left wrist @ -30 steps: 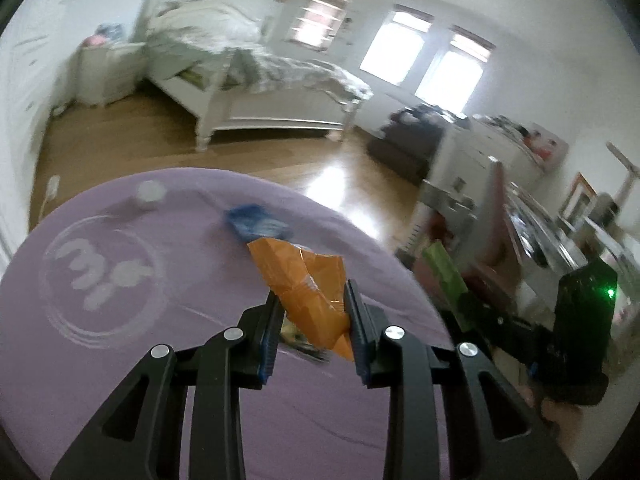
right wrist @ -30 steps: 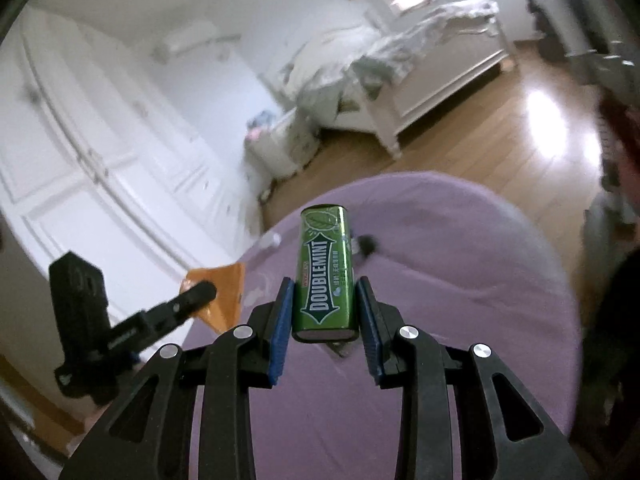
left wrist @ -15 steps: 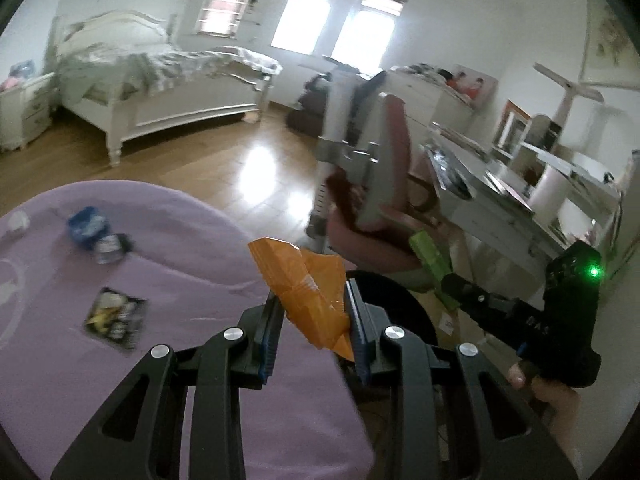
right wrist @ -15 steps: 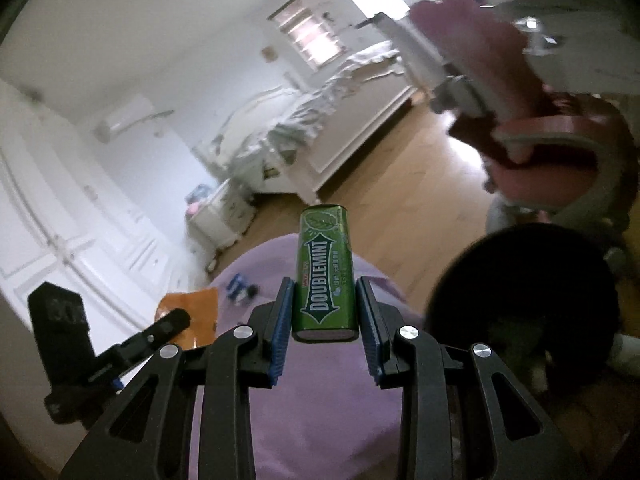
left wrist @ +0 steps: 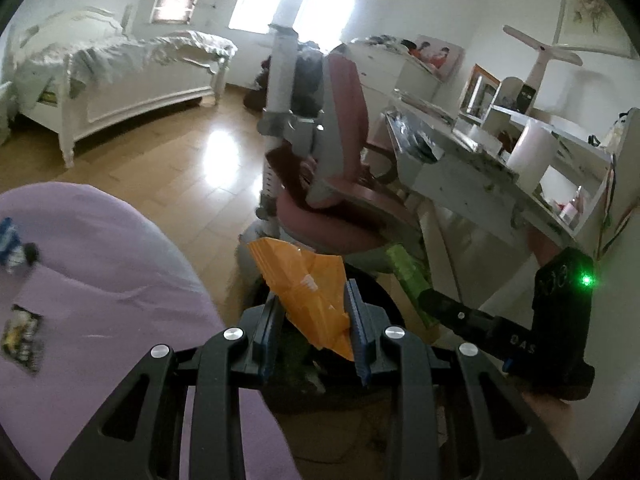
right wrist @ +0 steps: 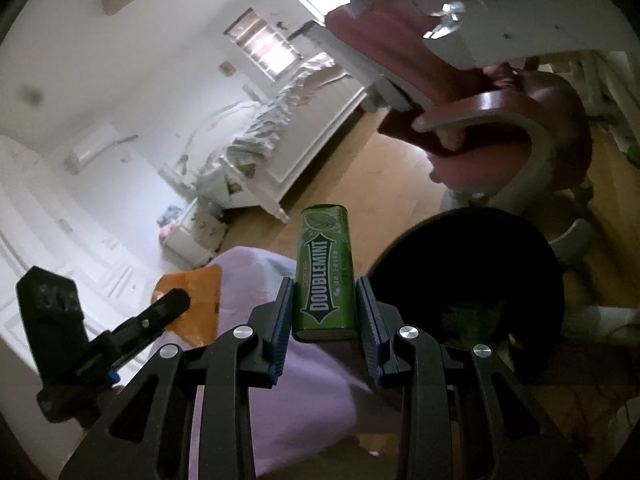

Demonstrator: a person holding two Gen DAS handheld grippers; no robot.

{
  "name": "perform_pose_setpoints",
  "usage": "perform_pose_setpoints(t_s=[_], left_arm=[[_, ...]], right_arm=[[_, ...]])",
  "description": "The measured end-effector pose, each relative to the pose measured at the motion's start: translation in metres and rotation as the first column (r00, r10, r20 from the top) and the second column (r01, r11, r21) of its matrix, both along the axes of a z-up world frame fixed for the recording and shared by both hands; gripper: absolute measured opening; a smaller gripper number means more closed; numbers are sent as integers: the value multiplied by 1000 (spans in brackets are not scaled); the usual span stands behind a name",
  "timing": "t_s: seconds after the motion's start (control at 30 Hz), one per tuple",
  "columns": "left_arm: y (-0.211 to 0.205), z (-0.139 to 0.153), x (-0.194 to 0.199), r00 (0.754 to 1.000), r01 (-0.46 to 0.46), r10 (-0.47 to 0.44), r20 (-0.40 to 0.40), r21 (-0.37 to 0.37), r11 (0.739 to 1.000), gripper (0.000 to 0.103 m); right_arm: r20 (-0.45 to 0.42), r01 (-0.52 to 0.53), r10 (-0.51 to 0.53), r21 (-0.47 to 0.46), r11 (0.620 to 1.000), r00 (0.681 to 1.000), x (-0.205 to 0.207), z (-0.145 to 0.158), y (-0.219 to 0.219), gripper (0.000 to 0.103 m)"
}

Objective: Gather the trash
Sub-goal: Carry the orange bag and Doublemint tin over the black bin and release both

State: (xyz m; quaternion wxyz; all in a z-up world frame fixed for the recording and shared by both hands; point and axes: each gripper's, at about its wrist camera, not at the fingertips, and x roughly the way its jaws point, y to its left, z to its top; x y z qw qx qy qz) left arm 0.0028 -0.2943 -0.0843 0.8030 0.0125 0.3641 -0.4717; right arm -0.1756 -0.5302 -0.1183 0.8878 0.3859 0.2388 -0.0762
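On the left, two scraps are left on the purple-covered worktop (left wrist: pixel 104 264): a blue wrapper (left wrist: pixel 12 246) at the edge of view and a dark packet (left wrist: pixel 22 340) nearer the camera. Toward the middle, an orange wrapper (left wrist: pixel 308 296) is clenched in the jaws of the left gripper (left wrist: pixel 312 332), held over the near rim of the black bin (right wrist: pixel 472 272). Further right, a green gum pack (right wrist: pixel 325 276) is gripped upright by the right gripper (right wrist: pixel 325 332), just beside the bin's mouth. Both loads are best carried fully over the opening before the jaws are released, so that nothing is dropped on the floor (left wrist: pixel 160 168).
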Motion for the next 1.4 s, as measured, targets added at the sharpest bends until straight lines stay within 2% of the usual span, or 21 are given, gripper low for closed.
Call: perform_pose_setpoints(t_s=[0.23, 0.6, 0.97, 1.1, 1.17, 1.23, 1.27, 1.3, 1.37, 1.4], left_arm=[[-31, -26, 5, 997, 50, -49, -60, 24, 998, 31], [-55, -48, 8, 992, 94, -88, -85, 62, 994, 31], [-76, -55, 8, 988, 130, -123, -89, 77, 989, 31], [-84, -54, 7, 987, 144, -137, -84, 84, 986, 34], [-87, -53, 7, 987, 146, -139, -78, 90, 985, 41], [-86, -50, 6, 988, 143, -137, -71, 89, 986, 55], [-85, -49, 6, 989, 137, -132, -65, 87, 987, 71], [-82, -46, 5, 992, 123, -119, -51, 80, 989, 82], [-78, -43, 4, 993, 112, -110, -39, 71, 991, 86], [-75, -42, 5, 993, 111, -108, -40, 69, 991, 86]], right_arm=[[-42, 33, -32, 31, 999, 999, 0, -25, -16, 32], [-83, 68, -62, 61, 996, 995, 3, -50, -30, 32], [-112, 97, -88, 74, 993, 990, 2, -65, -37, 32], [-121, 113, -104, 73, 991, 987, 0, -67, -41, 32], [-128, 116, -106, 75, 990, 986, 0, -68, -42, 32], [-140, 119, -107, 79, 990, 984, 0, -70, -45, 32], [-149, 123, -110, 81, 989, 983, 0, -71, -47, 34], [-156, 127, -113, 81, 989, 981, -1, -72, -47, 36], [-148, 134, -121, 85, 987, 982, -3, -70, -48, 52], [-143, 140, -127, 86, 986, 982, -4, -69, -47, 56]])
